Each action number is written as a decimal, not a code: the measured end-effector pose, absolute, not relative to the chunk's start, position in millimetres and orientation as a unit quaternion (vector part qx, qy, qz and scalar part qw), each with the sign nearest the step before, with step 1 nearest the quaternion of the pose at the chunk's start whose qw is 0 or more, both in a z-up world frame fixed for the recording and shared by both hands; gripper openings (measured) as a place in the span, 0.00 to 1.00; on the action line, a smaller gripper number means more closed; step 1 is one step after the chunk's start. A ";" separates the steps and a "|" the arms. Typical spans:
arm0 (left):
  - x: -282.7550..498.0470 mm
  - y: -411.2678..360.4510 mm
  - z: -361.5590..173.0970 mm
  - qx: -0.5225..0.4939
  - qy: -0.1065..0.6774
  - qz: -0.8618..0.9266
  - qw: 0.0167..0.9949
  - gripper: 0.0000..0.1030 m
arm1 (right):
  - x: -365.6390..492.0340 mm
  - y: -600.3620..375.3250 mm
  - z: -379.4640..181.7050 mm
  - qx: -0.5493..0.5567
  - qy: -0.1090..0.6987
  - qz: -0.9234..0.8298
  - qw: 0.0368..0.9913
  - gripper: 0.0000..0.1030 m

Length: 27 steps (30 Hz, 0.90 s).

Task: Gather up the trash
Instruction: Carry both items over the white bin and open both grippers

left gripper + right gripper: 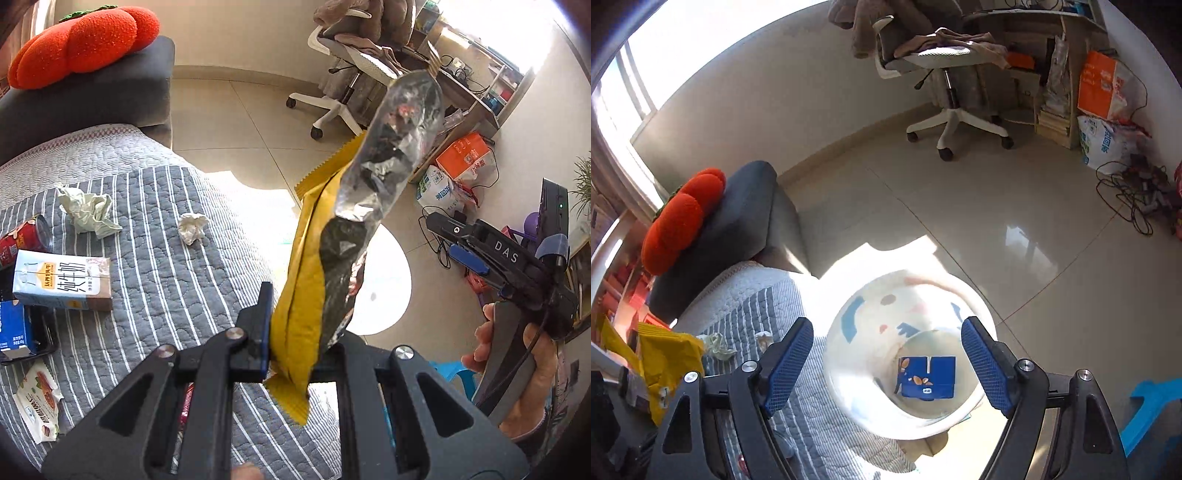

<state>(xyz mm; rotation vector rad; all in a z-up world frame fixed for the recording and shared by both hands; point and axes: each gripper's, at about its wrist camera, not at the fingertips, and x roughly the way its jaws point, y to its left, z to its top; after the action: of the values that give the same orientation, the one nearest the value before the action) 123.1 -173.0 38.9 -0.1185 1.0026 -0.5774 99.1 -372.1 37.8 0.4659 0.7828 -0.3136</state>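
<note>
— Striped grey quilt (155, 258) fills the left of the left wrist view, with pale floor tiles beyond. What's the left gripper (291, 354) doing?

— Its jaws are pinched on a yellow snack wrapper (306, 295), low in the centre of the frame. The wrapper stands up toward the upper right, torn open, its crumpled silver lining showing.

— And around it?

— On the quilt at left: two crumpled tissues (88, 210), a milk carton (62, 282) lying flat, a red can (22, 240) at the left edge, a blue box (14, 328) below it, a flat snack packet (38, 400) at lower left. An orange cushion (85, 40) sits upper left, an office chair (347, 74) at the top. The right gripper (469, 243) shows at the right edge, held in a hand (532, 373); from here I cannot tell how its jaws stand.

— Right wrist view?

— Shiny floor fills it. The right gripper (890, 365) has its jaws spread wide, holding nothing. Between them, lower centre, stands a white patterned bin (849, 332) beside the quilt, with a blue carton (927, 376) on its bottom. The yellow wrapper (665, 365) shows at the lower left edge.
</note>
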 end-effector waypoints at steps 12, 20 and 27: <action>139.0 -251.6 38.2 -0.026 0.490 -0.305 0.816 0.12 | 68.7 -423.0 61.2 0.212 0.319 -0.263 0.885 0.84; 145.4 -299.7 19.9 0.008 0.512 -0.313 0.800 0.19 | 47.7 -447.3 64.3 0.255 0.300 -0.288 0.873 0.84; 136.3 -313.0 17.6 0.032 0.510 -0.318 0.798 0.52 | 40.3 -458.4 68.2 0.271 0.283 -0.297 0.871 0.84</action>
<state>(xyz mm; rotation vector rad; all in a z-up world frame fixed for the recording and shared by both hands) 136.3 -313.0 17.6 0.0688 1.0953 -0.6825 40.3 -458.4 68.2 0.5661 0.5922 -0.6201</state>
